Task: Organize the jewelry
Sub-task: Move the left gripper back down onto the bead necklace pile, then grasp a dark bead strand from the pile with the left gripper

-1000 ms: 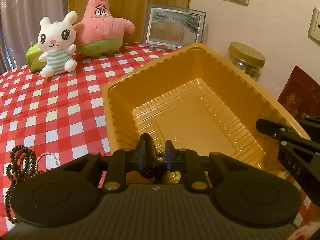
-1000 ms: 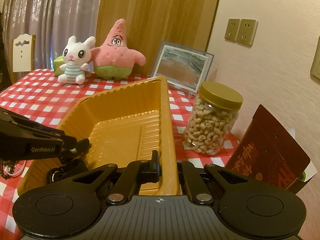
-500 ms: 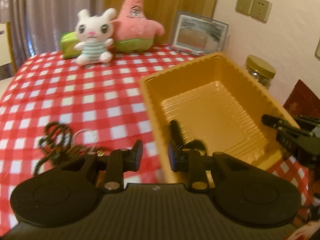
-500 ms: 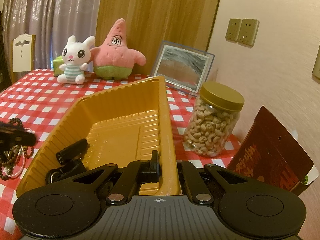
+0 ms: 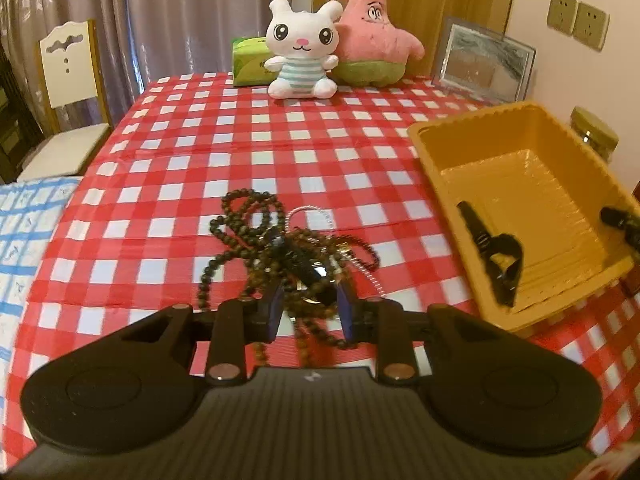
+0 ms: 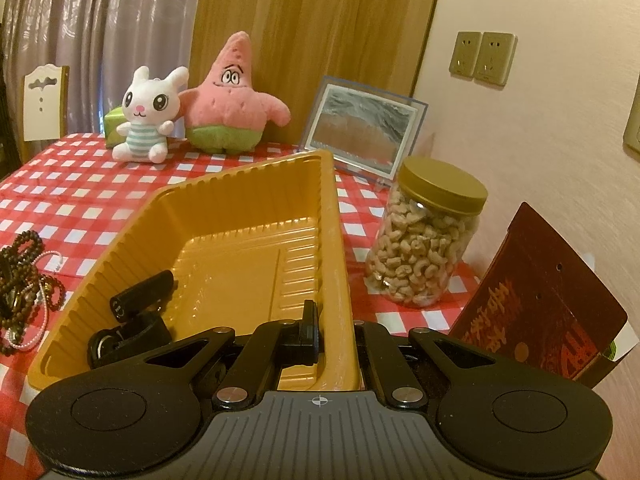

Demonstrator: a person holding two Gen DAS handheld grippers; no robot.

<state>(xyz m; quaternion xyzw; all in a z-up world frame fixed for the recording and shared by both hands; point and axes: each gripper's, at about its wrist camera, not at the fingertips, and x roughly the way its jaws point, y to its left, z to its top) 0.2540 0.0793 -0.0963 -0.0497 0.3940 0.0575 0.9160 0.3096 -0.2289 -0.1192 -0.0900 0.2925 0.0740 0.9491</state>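
- Red-and-white checked tablecloth (image 5: pixel 280 152) spread over the whole table
- Golden plastic tray (image 6: pixel 256 216) at the right side of the cloth, holding one black hair clip (image 6: pixel 132 320) near its near-left corner
- Right gripper (image 6: pixel 334 330) clamped across the tray's near right wall, one finger inside, the other outside, jaws nearly closed on that rim
- Left gripper (image 5: pixel 310 308) low over the cloth left of the tray, jaws spread fairly wide, gripping nothing, fingers either side of the near part of the jewelry heap
- Cashew jar (image 6: pixel 428 236) with gold lid just right of the tray, dark red packet (image 6: pixel 536 308) beside it
- Pink star plush (image 5: pixel 372 36) and white bunny plush (image 5: pixel 300 48) at the far edge
- Tangle of dark bead strands (image 5: pixel 256 240) on the cloth, left of the tray and apart from it, with a dark clip (image 5: pixel 304 268) lying on top
- Thin pearl bracelet (image 5: pixel 312 216) at the heap's far edge
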